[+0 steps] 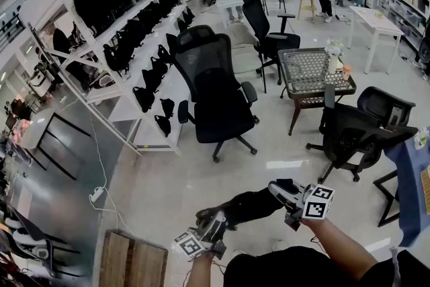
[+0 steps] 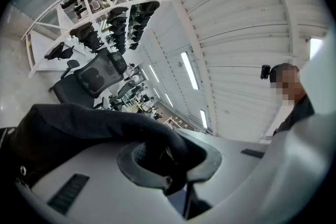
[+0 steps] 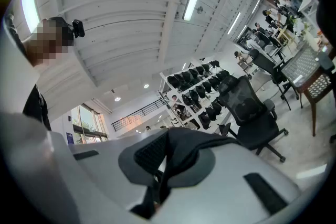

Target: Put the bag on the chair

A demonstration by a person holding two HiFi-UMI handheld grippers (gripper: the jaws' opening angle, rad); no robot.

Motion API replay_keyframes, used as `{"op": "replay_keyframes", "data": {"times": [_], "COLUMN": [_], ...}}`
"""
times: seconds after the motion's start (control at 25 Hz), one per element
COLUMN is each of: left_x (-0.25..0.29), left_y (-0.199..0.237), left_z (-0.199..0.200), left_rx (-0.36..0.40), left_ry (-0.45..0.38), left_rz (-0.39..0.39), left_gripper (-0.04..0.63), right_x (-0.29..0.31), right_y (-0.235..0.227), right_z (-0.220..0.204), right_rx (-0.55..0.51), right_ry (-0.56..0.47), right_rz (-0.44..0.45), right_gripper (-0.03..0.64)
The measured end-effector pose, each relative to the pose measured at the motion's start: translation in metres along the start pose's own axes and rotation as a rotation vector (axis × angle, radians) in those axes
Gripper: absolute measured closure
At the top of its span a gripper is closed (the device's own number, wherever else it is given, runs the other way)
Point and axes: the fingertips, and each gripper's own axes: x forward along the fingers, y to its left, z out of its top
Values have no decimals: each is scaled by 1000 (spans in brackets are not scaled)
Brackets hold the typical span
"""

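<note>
A black bag [image 1: 250, 206] hangs low in the head view, stretched between my two grippers. My left gripper [image 1: 213, 228] is shut on its left end; in the left gripper view the dark fabric [image 2: 79, 128] folds down between the pads of that gripper [image 2: 176, 176]. My right gripper [image 1: 287, 196] is shut on the bag's right end, and in the right gripper view the cloth [image 3: 202, 141] is pinched in that gripper [image 3: 157, 178]. A black mesh office chair [image 1: 218, 97] stands ahead on the floor, apart from the bag, and shows as the chair [image 2: 94, 78] and the chair [image 3: 252, 113] in the gripper views.
A white rack [image 1: 127, 37] full of black bags runs along the left. A mesh-top table [image 1: 310, 74] and a second black chair [image 1: 363, 131] stand at the right. A wooden crate [image 1: 134, 259] lies near my left side, a blue-covered table [image 1: 411, 178] at the far right. People stand at the back.
</note>
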Motion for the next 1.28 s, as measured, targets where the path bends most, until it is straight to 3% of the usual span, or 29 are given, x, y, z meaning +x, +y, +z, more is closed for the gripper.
{"op": "replay_keyframes", "data": {"times": [0.2,0.48,0.92,1.28], "left_x": [11,13,42,72], "left_y": [2,-2,16,56], "left_z": [-10,-16,12,42], "left_rx": [-1,-16,-31,-6], "left_ry": [12,-37,-83,32], "left_rz": [8,29,38,3], "left_gripper": [540,541,541,541], "right_x": [-7,-13,10,57], "right_y": [-20,-20,-42,-84], "right_z": [-4,-4,20,42], "right_rx": [30,36,88,109], "right_ry": [9,42,-13,-22], "right_rz": [-21,5,1,-41], "right_gripper": [610,609,609,609]}}
